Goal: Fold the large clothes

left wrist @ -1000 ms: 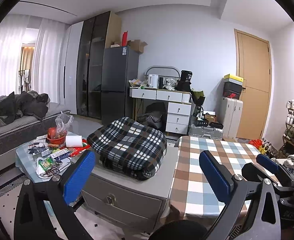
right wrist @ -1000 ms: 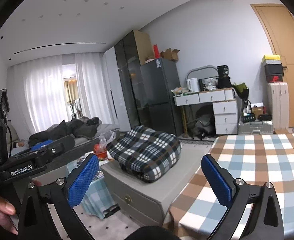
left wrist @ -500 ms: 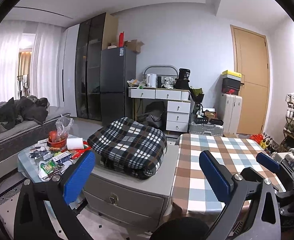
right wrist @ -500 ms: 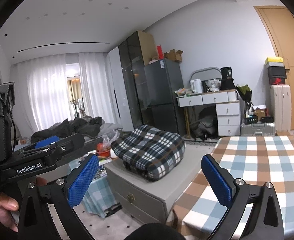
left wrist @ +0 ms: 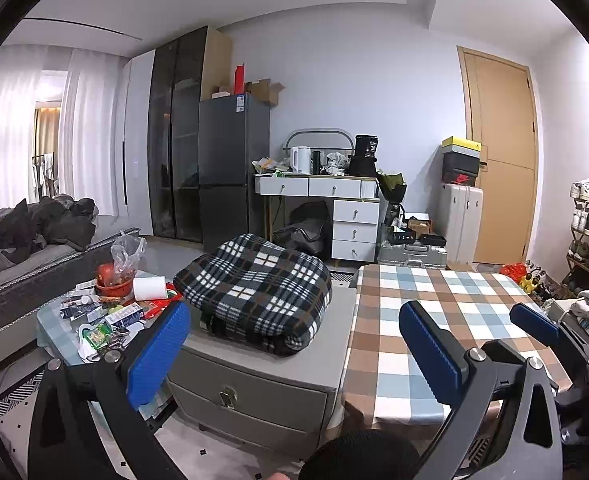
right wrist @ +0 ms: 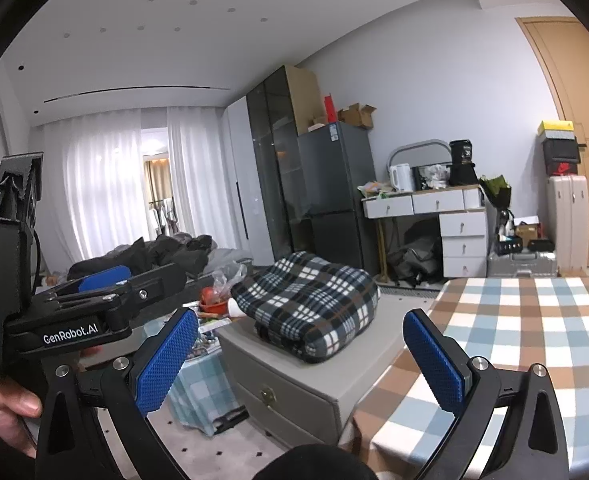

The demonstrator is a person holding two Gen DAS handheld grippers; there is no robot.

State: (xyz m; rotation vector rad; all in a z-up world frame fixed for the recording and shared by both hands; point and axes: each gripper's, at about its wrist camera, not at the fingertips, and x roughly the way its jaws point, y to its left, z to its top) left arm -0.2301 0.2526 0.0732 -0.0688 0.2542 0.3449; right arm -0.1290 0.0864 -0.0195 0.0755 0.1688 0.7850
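- Left wrist view: the checked tablecloth [left wrist: 434, 312] on the table is cut off below by the left gripper [left wrist: 294, 344] and at right by the right gripper [left wrist: 534, 326], of which only one blue pad and dark frame show here; its opening cannot be judged from this view.
- Right wrist view: the tablecloth [right wrist: 534, 320] runs out of frame at right; the left gripper [right wrist: 102, 276] appears side-on at the left edge, held in a hand [right wrist: 10, 404] that is mostly cropped.
- Grey drawer cabinet [left wrist: 254, 384]: stands touching the left edge of the table; bare top surface is visible in front of and to the right of its load. Floor in front of it is open.
- Folded plaid blanket [left wrist: 258, 288]: the task's item, lying on the cabinet top; black, white and brown check, rolled front fold, bulky, upper surface domed. In the right wrist view [right wrist: 310, 304] its near edge sits close to the cabinet's front corner.
- Low side table [left wrist: 54, 320] left of the cabinet: covered with small packets, too small to identify.
- Left gripper: fingers spread wide, nothing between them.
- Right gripper [right wrist: 298, 352]: fingers spread wide, nothing held.
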